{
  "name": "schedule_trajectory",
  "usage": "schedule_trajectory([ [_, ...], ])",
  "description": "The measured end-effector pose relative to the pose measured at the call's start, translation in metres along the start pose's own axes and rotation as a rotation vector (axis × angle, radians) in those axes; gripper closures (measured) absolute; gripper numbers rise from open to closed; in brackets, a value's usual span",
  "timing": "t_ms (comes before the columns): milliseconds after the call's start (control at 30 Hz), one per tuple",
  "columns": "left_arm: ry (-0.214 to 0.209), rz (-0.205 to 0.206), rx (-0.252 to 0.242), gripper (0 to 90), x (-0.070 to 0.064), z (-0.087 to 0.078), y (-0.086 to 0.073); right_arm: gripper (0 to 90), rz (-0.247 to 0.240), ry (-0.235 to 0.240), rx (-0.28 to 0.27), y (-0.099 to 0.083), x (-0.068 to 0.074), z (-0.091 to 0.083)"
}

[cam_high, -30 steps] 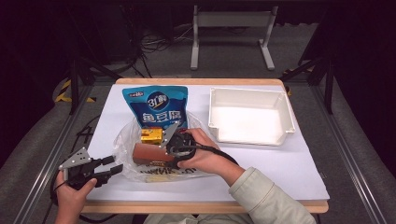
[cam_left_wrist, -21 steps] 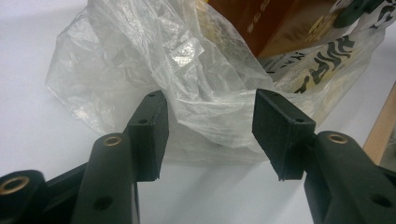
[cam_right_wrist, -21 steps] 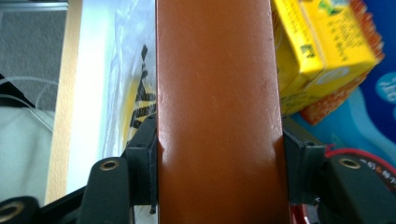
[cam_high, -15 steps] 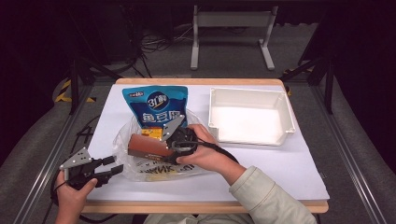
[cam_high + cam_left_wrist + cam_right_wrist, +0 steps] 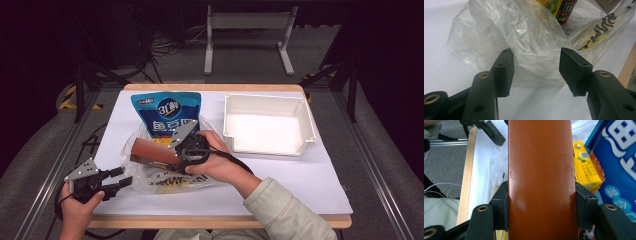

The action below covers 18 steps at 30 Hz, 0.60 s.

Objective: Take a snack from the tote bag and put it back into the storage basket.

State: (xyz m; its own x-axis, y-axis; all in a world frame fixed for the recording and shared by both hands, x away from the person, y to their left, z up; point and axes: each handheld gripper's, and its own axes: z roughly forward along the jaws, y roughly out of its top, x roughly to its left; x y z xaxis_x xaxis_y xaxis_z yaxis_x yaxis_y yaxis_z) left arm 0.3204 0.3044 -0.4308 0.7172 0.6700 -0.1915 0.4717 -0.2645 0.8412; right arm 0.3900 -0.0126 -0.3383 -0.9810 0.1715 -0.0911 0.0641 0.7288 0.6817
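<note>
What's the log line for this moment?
right tongs: shut on brown box, above bag | left tongs: open, at bag edge | tray: empty

The person's right hand [image 5: 212, 160] reaches in from the lower right, forearm angled up and to the left across the table, sleeve pulled to the wrist. Its right gripper [image 5: 172, 155] points left, jaws pressed tight against both sides of what they hold. The left hand [image 5: 80, 197] sits low at the near left corner, its left gripper [image 5: 117, 180] aimed rightward, jaws spread wide apart and gripping nothing.
</note>
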Motion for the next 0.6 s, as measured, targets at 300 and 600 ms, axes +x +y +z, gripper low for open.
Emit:
schedule_trajectory([
  [300,0.001,0.002,0.001,46.5,0.001,0.000,0.000,42.2,-0.004,0.013,-0.037,0.010,0.003,-0.006],
  [600,0.011,-0.006,-0.003,42.2,0.001,-0.001,0.000,42.2,-0.004,0.010,-0.062,0.013,0.001,-0.023],
])
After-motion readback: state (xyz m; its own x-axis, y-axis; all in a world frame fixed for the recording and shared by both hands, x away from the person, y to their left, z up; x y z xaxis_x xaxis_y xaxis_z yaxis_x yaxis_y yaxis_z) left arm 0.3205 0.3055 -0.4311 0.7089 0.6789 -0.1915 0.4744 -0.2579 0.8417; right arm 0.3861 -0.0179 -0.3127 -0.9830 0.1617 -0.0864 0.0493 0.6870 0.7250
